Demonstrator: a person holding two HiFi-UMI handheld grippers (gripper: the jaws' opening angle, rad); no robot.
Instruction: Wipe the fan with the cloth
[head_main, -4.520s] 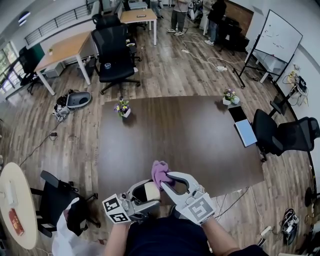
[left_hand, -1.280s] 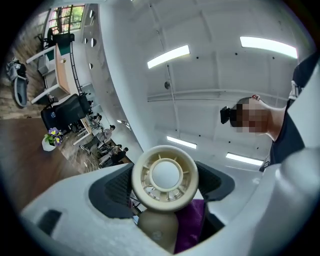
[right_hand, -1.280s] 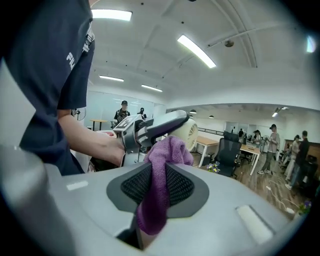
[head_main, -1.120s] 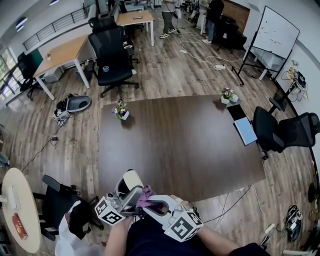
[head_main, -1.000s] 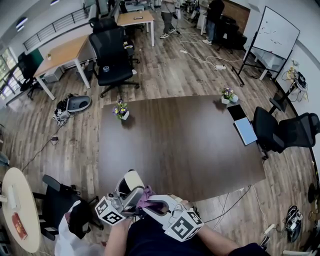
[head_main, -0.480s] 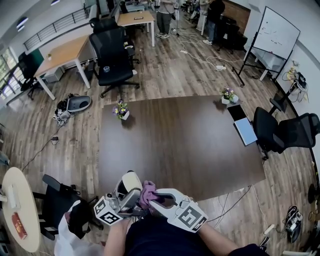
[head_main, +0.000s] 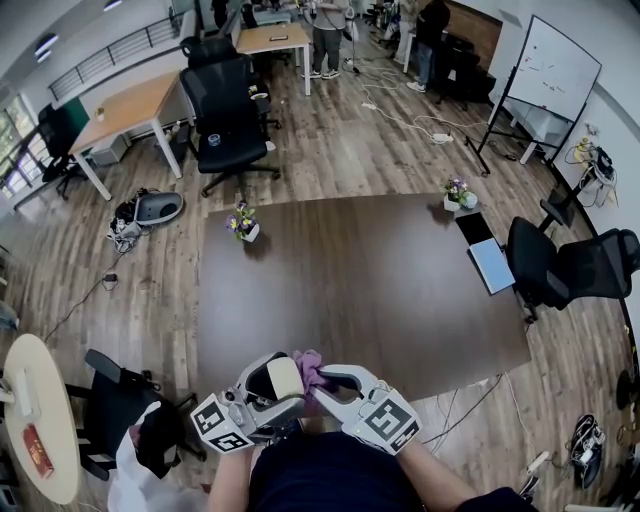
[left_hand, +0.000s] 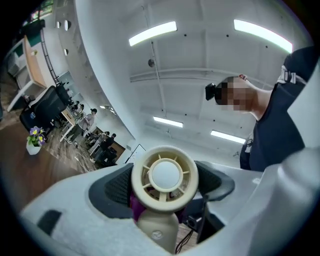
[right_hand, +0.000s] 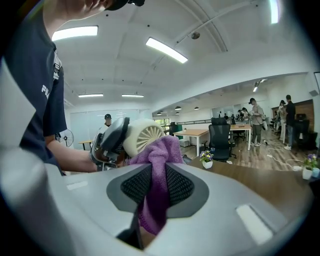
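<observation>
Over the last half second the pair of tools has slid a little to the right along the near edge of the dark table (head_main: 380, 290), and the fan (left_hand: 164, 176) has tipped so its round grille now faces up. The left gripper (head_main: 270, 388) is clamped on the fan's head, one jaw on either side. The right gripper (right_hand: 157, 189) has rolled and is pinched tight on the purple cloth (right_hand: 160, 165), whose bunched top presses on the right side of the fan's rim. I read this as wiping in mid-stroke, with a fresh part of the rim being brought round to the cloth; the grille face seems not yet covered. All of it is done in the air close to the person's body, so nothing blocks it. A small flower pot (head_main: 243, 222) stands at the table's far left corner, a second flower pot (head_main: 458, 192) at the far right, and a laptop (head_main: 490, 265) lies at the right edge, all well apart from the work
</observation>
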